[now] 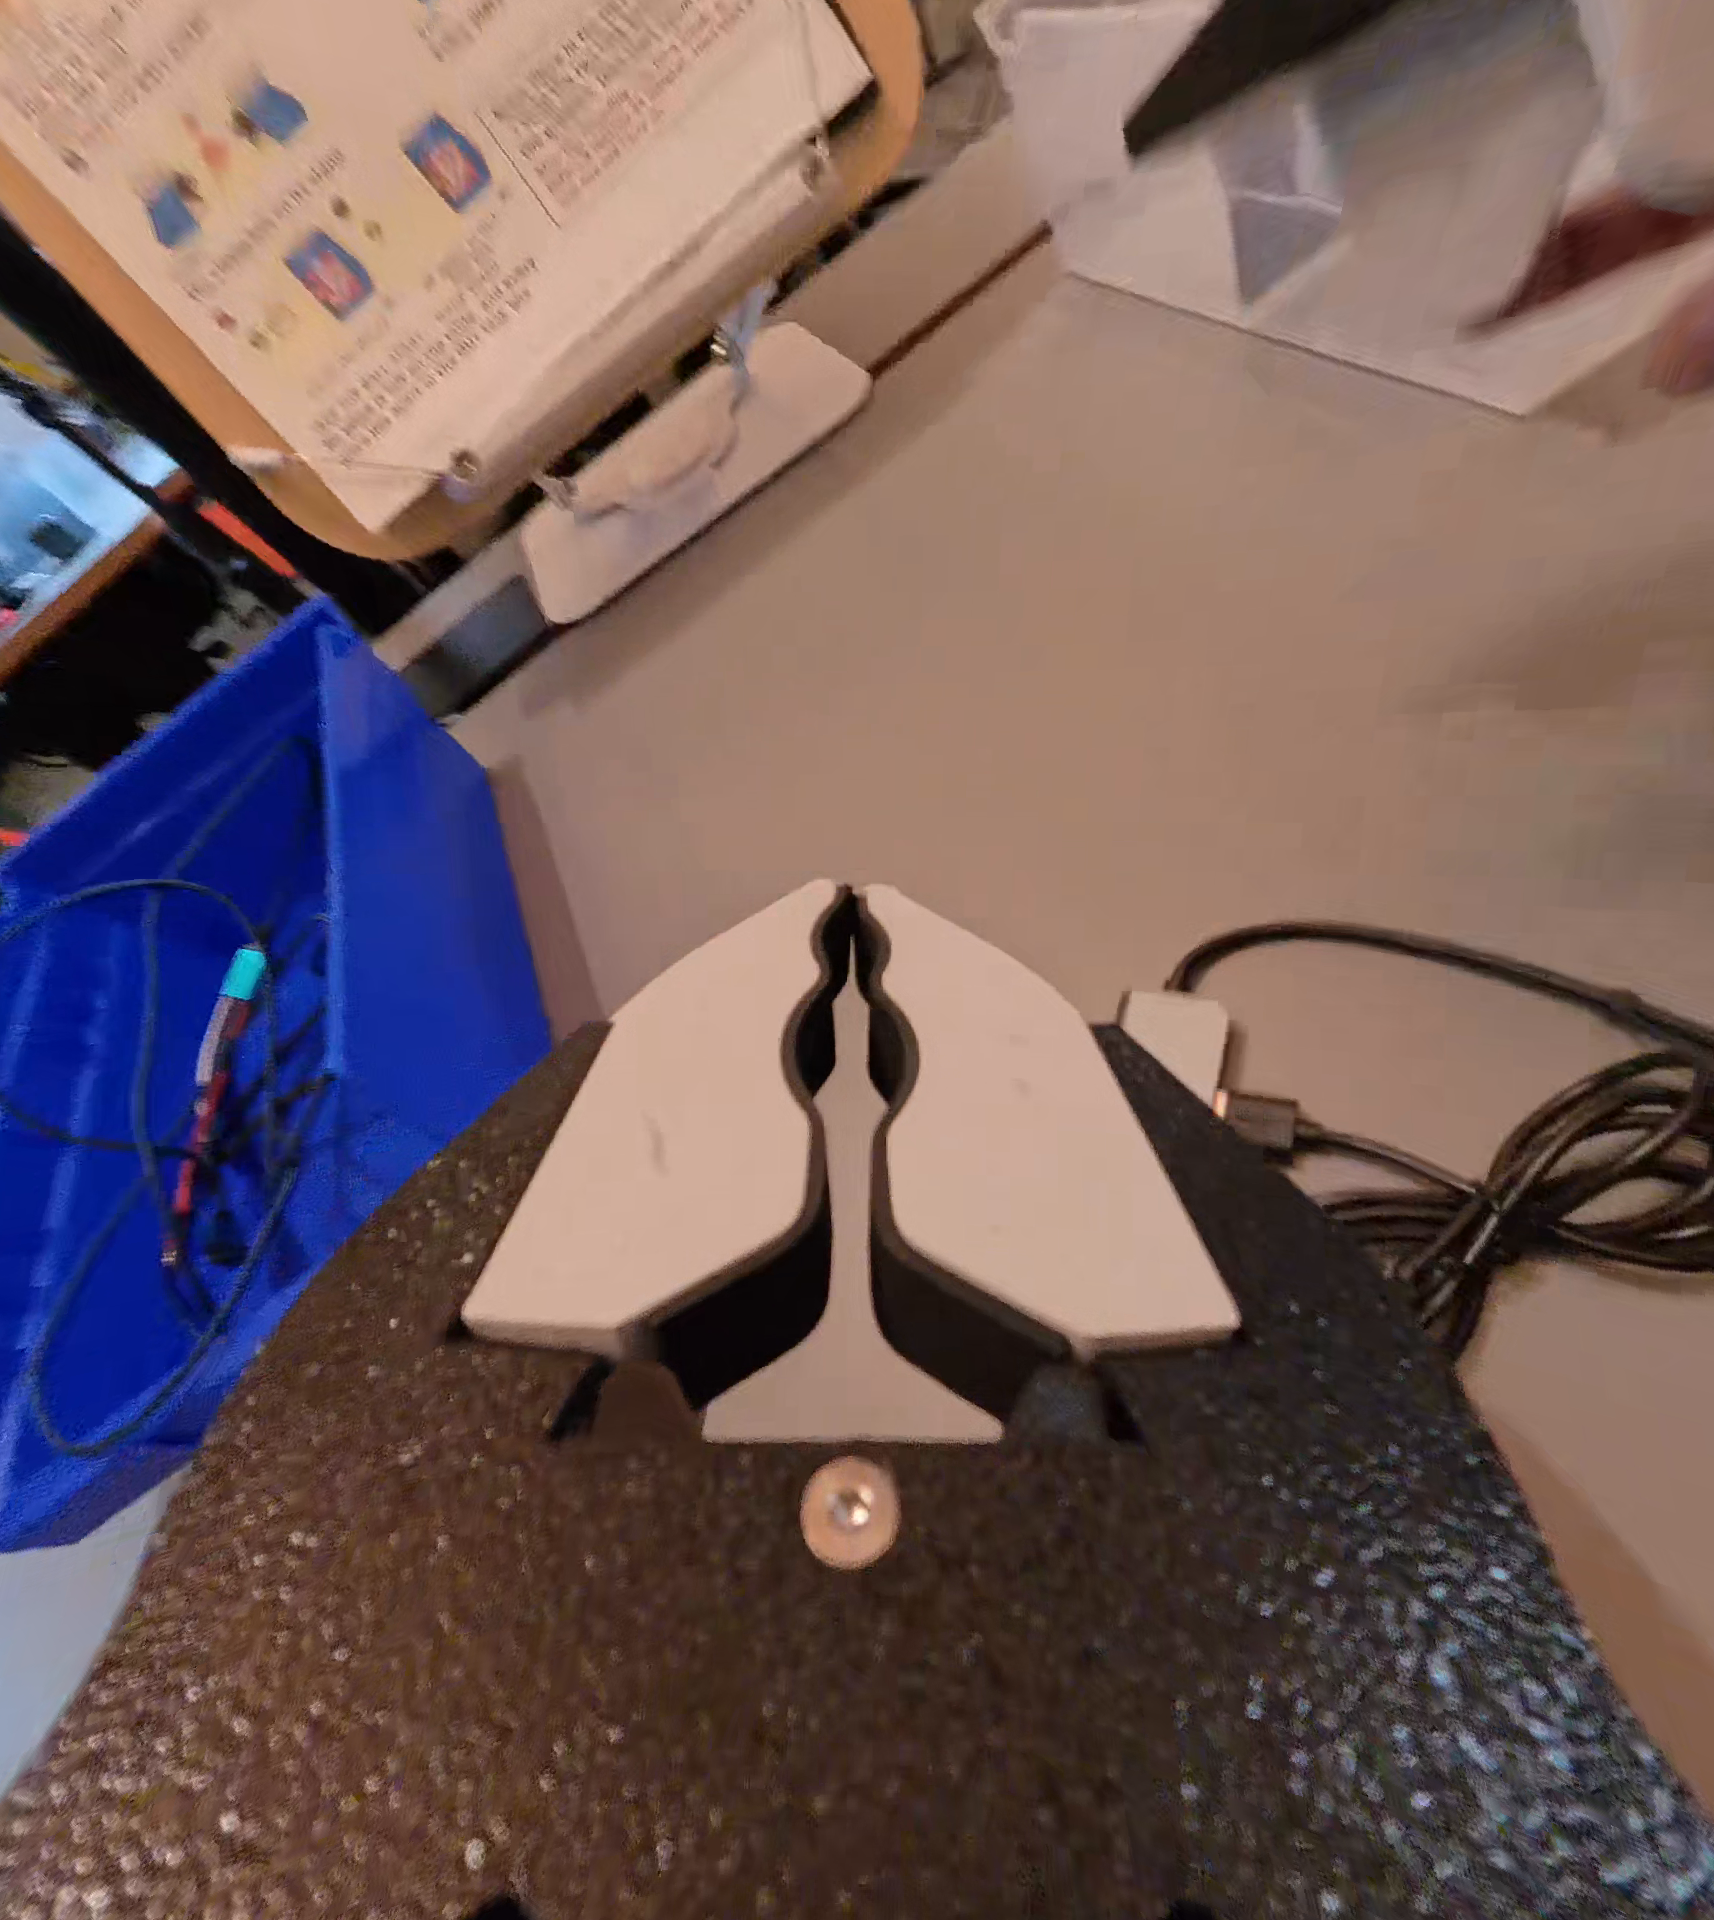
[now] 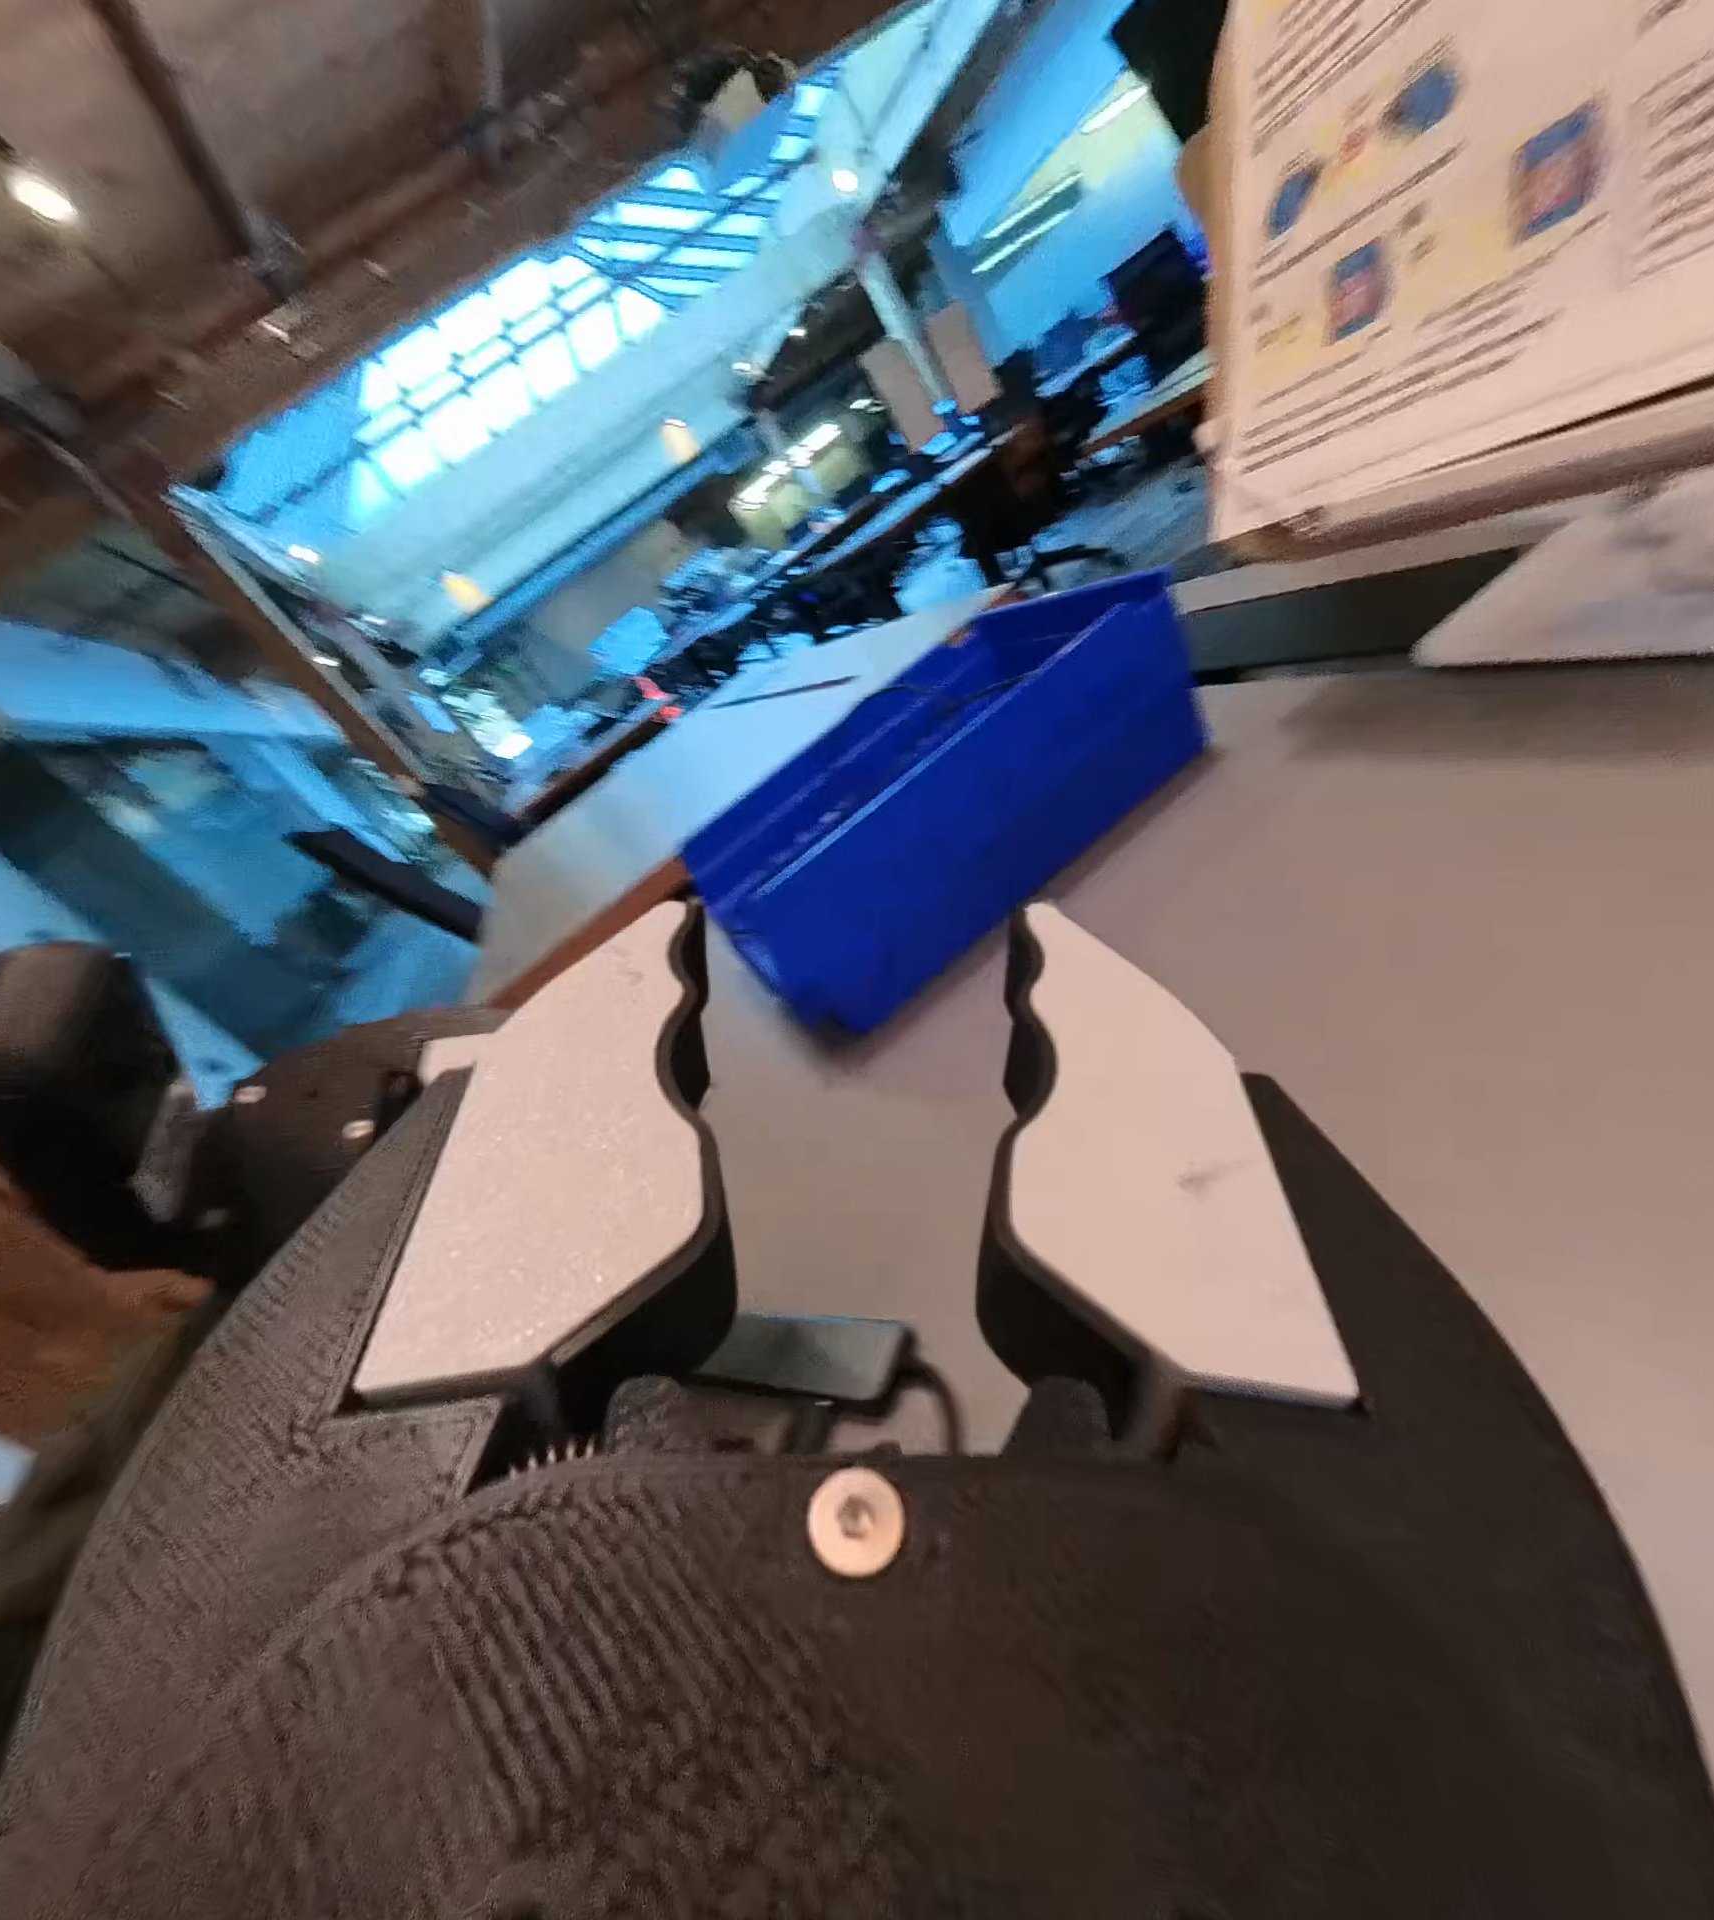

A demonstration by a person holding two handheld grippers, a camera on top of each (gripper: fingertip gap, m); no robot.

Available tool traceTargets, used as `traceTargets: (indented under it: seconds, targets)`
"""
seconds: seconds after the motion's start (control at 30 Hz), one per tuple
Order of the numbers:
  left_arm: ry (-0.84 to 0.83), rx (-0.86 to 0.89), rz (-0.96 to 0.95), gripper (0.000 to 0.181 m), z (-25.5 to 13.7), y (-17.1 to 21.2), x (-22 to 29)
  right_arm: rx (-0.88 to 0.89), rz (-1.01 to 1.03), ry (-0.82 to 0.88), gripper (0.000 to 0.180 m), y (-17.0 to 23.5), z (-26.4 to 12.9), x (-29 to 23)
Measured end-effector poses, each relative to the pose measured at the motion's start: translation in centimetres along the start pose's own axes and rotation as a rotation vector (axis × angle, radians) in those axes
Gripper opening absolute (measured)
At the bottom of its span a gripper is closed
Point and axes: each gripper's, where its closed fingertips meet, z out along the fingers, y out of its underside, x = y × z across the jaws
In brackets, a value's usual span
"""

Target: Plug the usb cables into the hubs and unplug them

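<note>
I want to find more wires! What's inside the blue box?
The blue box holds tangled thin black cables, and one with a teal plug and a red stretch. Its near wall and the left gripper hide part of the bottom.

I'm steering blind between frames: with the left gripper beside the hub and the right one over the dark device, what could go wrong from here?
1. The left gripper is shut and empty; the grey hub sits half hidden behind its body, so a blind move may knock it.
2. The coiled black cable lies loose beside the hub and could snag.
3. The right gripper is open, with a dark device low between its fingers; closing now might catch it or its cord.
</note>
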Motion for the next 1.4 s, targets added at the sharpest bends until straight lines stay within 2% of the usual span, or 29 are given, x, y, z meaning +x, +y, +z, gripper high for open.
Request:
traceTargets:
  seconds: [0.03,0.13,0.17,0.23,0.33,0.43,0.53,0.57,0.73,0.9,1.03,1.1,1.17,1.23,1.3,1.4]
  targets:
    - [0.037,-0.017,0.007,0.000,-0.1,0.7,0.3,0.005,-0.030,0.033,0.056,-0.3,-0.3,0.7]
    - [0.170,-0.078,0.052,0.014,-1.0,2.8,1.7,0.012,-0.031,0.043,0.055,-0.8,-0.8,1.5]
    - [0.241,-0.130,0.061,0.024,-1.4,3.9,2.5,0.010,-0.027,0.037,0.055,-0.9,-0.8,1.6]
    - [0.353,-0.245,0.079,0.033,-2.3,6.4,3.9,0.002,-0.038,0.039,0.055,-0.9,-0.9,1.7]
    - [0.391,-0.340,0.030,0.046,-2.8,9.2,4.3,-0.036,-0.105,0.041,0.055,-0.5,-0.8,1.4]
    - [0.471,-0.375,-0.063,0.048,-2.9,10.5,5.4,-0.077,-0.192,0.021,0.055,-0.2,-0.7,0.5]
    - [0.490,-0.377,-0.153,0.034,-2.0,10.6,5.6,-0.104,-0.274,0.014,0.056,0.1,-0.7,-0.1]
    - [0.473,-0.384,-0.172,0.030,-1.8,10.6,5.3,-0.108,-0.298,0.019,0.055,0.1,-0.8,-0.2]
    - [0.387,-0.308,-0.225,0.028,-0.5,9.9,5.3,-0.184,-0.444,0.032,0.055,0.9,-0.8,-0.7]
    - [0.216,-0.199,-0.237,0.028,-0.1,7.4,3.2,-0.419,-0.530,0.044,0.056,5.4,-0.3,0.4]
    - [0.123,-0.121,-0.202,0.027,-0.4,4.8,1.4,-0.481,-0.645,0.026,0.053,8.0,0.9,0.0]
    - [0.104,-0.058,-0.161,0.000,-0.7,3.3,1.3,-0.513,-0.711,0.028,0.053,9.0,1.2,0.2]
    - [0.023,-0.065,-0.102,0.000,-0.7,3.0,0.5,-0.568,-0.738,0.020,0.053,10.2,1.1,0.5]
    - [0.033,-0.140,-0.037,0.000,-0.2,3.9,1.0,-0.588,-0.750,0.062,0.053,10.4,1.0,1.4]
    - [0.050,-0.133,-0.049,0.000,-0.1,4.1,1.3,-0.585,-0.754,0.086,0.052,10.1,0.9,1.9]
    - [0.121,-0.213,-0.164,0.027,-0.3,6.2,2.0,-0.564,-0.746,0.074,0.051,9.4,0.6,1.7]
